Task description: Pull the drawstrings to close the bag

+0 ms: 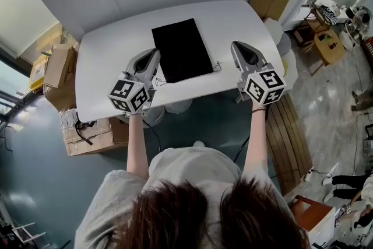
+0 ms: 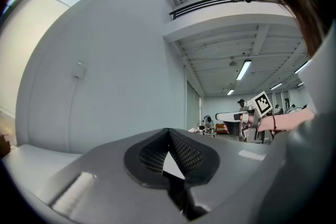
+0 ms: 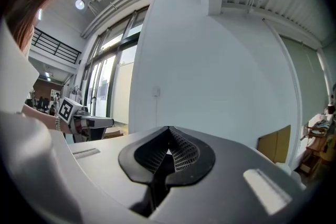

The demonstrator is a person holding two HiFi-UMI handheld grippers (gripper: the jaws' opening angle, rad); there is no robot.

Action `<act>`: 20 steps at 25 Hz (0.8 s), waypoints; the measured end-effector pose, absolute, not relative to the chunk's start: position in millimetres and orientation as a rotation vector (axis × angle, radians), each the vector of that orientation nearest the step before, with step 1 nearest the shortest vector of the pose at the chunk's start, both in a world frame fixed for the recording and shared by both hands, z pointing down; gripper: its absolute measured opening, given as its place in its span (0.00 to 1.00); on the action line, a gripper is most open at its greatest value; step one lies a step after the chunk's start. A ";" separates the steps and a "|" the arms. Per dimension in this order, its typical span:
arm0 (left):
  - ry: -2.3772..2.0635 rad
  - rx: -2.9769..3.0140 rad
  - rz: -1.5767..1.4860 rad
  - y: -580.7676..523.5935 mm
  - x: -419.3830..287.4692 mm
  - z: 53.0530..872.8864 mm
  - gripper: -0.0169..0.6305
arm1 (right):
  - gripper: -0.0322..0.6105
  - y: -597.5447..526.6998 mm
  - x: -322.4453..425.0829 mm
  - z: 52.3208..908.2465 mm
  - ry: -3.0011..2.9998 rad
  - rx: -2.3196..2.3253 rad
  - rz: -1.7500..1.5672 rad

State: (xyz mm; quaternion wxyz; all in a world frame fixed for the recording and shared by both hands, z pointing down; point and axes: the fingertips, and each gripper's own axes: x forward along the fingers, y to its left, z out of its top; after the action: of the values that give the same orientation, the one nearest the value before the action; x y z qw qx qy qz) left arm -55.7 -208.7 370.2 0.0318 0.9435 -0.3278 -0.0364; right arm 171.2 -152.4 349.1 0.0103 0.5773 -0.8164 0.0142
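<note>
Left: our left gripper [image 1: 155,53] clenched, empty | Centre: flat black rectangular fabric bag [image 1: 180,49] at the front edge of the white rounded table [image 1: 105,61], thin drawstrings [image 1: 217,67] slack, ungrasped | Right: our right gripper [image 1: 235,45] clenched, empty | Progress: we judge nothing pulled yet, both drawstrings left to grasp.

Head camera looking steeply down from above the person onto the white surface [image 1: 105,55], left gripper [image 1: 155,53] camera sitting low, facing level along its jaws toward the curved white wall [image 2: 105,71], right gripper [image 1: 235,45] camera doing likewise, each catching the other gripper sideways.
</note>
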 end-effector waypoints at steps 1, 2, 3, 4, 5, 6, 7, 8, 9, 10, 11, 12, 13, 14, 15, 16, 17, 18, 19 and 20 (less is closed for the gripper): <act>-1.030 2.899 -0.113 -209.1 -54.2 370.3 0.01 | 0.07 -155.2 173.1 349.9 -2.560 1.783 0.047; -1.050 2.892 -0.114 -209.3 -52.8 370.4 0.01 | 0.07 -157.7 175.1 350.7 -2.571 1.764 0.051; -1.069 2.885 -0.114 -209.6 -51.6 370.7 0.01 | 0.07 -160.1 177.0 351.6 -2.583 1.747 0.055; -1.087 2.878 -0.115 -209.9 -50.8 371.3 0.01 | 0.07 -162.6 178.5 352.7 -2.592 1.730 0.058; -1.103 2.871 -0.114 -210.0 -50.3 372.3 0.01 | 0.07 -165.0 179.5 354.1 -2.601 1.714 0.061; -1.116 2.866 -0.112 -209.7 -49.9 374.0 0.01 | 0.07 -167.4 180.5 355.6 -2.608 1.698 0.064; -1.126 2.861 -0.107 -209.2 -49.5 376.0 0.01 | 0.07 -169.9 181.5 357.2 -2.613 1.685 0.067; -1.135 2.856 -0.100 -208.8 -49.5 378.3 0.01 | 0.07 -172.7 182.4 358.9 -2.617 1.673 0.071; -1.146 2.849 -0.093 -209.0 -50.2 380.8 0.01 | 0.07 -176.0 182.9 360.8 -2.620 1.663 0.076; -1.158 2.840 -0.088 -209.8 -51.8 383.2 0.01 | 0.07 -179.5 182.8 363.0 -2.622 1.654 0.084; -1.171 2.829 -0.084 -211.2 -54.2 385.4 0.01 | 0.07 -183.0 182.0 365.6 -2.623 1.644 0.093; -1.184 2.818 -0.080 -212.8 -57.1 387.4 0.01 | 0.07 -186.4 180.5 368.3 -2.621 1.633 0.101; -1.193 2.808 -0.075 -214.4 -59.8 389.2 0.01 | 0.07 -189.4 178.8 371.0 -2.620 1.623 0.108; -1.201 2.800 -0.068 -215.8 -61.8 390.8 0.01 | 0.07 -192.2 177.3 373.2 -2.622 1.614 0.117; -1.205 2.795 -0.060 -217.1 -62.9 392.2 0.01 | 0.07 -195.0 176.3 375.1 -2.626 1.607 0.126; -1.207 2.792 -0.052 -218.5 -63.4 393.7 0.01 | 0.07 -198.0 175.8 376.8 -2.630 1.601 0.134; -1.208 2.790 -0.045 -220.2 -63.6 395.4 0.01 | 0.07 -201.4 175.3 378.5 -2.632 1.596 0.141; -1.209 2.787 -0.037 -222.4 -64.0 397.2 0.01 | 0.07 -204.9 174.4 380.1 -2.634 1.591 0.146; -1.210 2.783 -0.029 -225.2 -65.0 399.2 0.01 | 0.07 -208.7 173.1 381.8 -2.636 1.583 0.152; -1.212 2.780 -0.021 -228.6 -66.6 401.2 0.01 | 0.07 -212.7 171.3 383.5 -2.638 1.573 0.157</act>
State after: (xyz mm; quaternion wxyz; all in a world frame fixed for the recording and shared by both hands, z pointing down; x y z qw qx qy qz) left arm -66.6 -228.6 401.2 0.0544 0.9152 -0.3992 -0.0070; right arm 171.3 -212.7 383.5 0.0332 0.5112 -0.8573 0.0510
